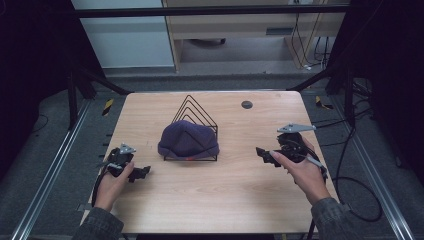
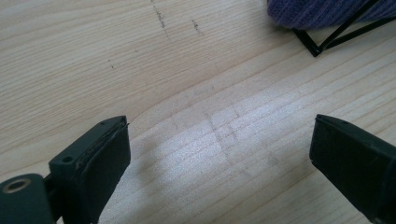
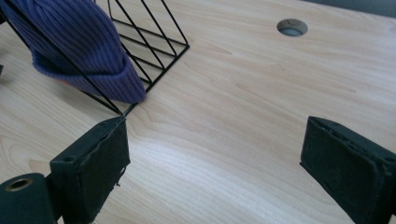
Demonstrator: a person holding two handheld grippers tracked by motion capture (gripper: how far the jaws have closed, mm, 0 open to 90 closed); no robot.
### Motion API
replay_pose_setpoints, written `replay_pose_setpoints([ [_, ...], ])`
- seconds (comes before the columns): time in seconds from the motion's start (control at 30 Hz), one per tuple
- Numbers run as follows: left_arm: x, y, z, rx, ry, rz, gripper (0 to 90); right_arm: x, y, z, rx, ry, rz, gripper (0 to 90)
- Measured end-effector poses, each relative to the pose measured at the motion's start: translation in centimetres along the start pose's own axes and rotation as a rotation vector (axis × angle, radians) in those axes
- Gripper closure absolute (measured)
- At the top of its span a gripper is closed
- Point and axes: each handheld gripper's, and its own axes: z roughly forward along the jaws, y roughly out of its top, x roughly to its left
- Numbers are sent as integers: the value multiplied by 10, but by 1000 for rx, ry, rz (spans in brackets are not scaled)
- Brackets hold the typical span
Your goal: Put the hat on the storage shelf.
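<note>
My left claw (image 1: 141, 173) and right claw (image 1: 263, 154) gape empty, flanking the hat (image 1: 188, 140) ahead, perhaps drying on its rack (image 1: 200, 112).

1. A hat (image 1: 189, 141) sits on a wire rack (image 1: 195, 116) at the centre of the counter (image 1: 225, 195).
2. Left hand-held gripper (image 1: 142, 173) lies at 8 o'clock from the hat.
3. Right hand-held gripper (image 1: 262, 154) lies at 3 o'clock.
4. A hole (image 1: 246, 104) lies at 1 o'clock.
</note>
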Motion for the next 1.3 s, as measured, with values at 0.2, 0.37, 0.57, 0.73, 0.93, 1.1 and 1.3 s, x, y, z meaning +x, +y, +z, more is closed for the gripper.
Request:
replay_pose_setpoints([
  [0.2, 0, -1, 1, 11, 1, 5, 46, -7, -20, 5, 15, -4, 20, 84],
  [0.37, -1, -1, 3, 25, -1, 11, 46, -16, -41, 10, 33, -10, 46, 93],
  [0.57, -2, -2, 5, 41, -3, 19, 45, -24, -58, 16, 56, -20, 75, 110],
  [0.73, -2, -3, 6, 43, 2, 11, 35, -28, -72, 23, 101, -12, 83, 111],
  [0.93, -1, -5, 8, 45, -25, -17, 11, -27, -82, 31, 111, -25, 73, 93],
  [1.1, -2, -5, 9, 40, -24, -16, 0, -29, -87, 40, 105, -57, 102, 84],
  [1.3, -2, -6, 9, 39, -27, -17, 0, -32, -93, 46, 100, -84, 119, 90],
])
